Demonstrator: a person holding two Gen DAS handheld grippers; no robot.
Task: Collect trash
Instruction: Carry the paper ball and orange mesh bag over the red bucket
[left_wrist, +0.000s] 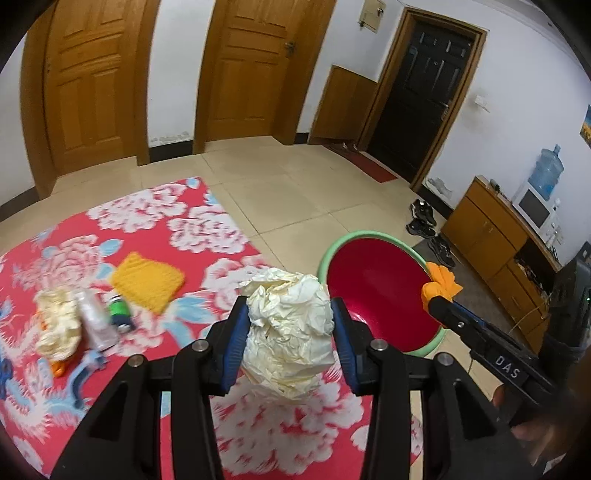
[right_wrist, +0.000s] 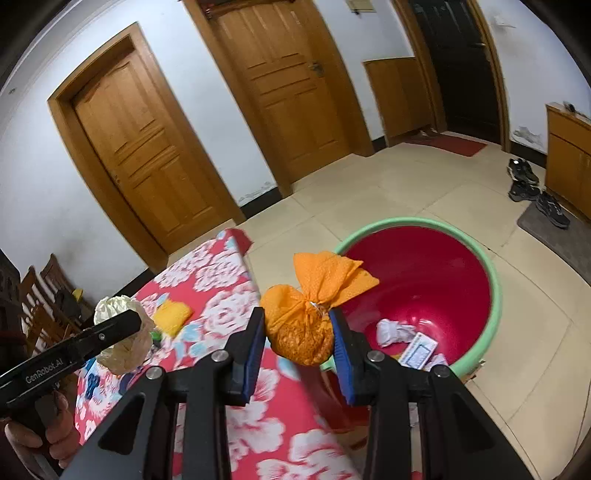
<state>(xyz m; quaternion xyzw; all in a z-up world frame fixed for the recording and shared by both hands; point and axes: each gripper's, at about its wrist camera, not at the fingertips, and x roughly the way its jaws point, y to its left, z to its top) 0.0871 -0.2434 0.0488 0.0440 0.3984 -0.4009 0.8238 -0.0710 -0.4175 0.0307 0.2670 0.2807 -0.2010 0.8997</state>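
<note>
Orange tied bag (right_wrist: 301, 325) pinched in the right gripper (right_wrist: 299, 332) and crumpled paper (left_wrist: 288, 328) clamped by the left gripper (left_wrist: 288, 339), both carried toward the red basin (right_wrist: 495, 295) for dumping.

A crumpled cream paper wad (left_wrist: 290, 325) is pinched between blue pads, held above the red flowered cloth. At its 2 o'clock stands the red basin with a green rim (left_wrist: 334, 251), holding white scraps (right_wrist: 393, 330) and a small card (right_wrist: 419, 349) at the bottom. An orange tied bundle (right_wrist: 306, 325), knotted with its ends flaring upward, hangs clamped at the basin's near edge.
</note>
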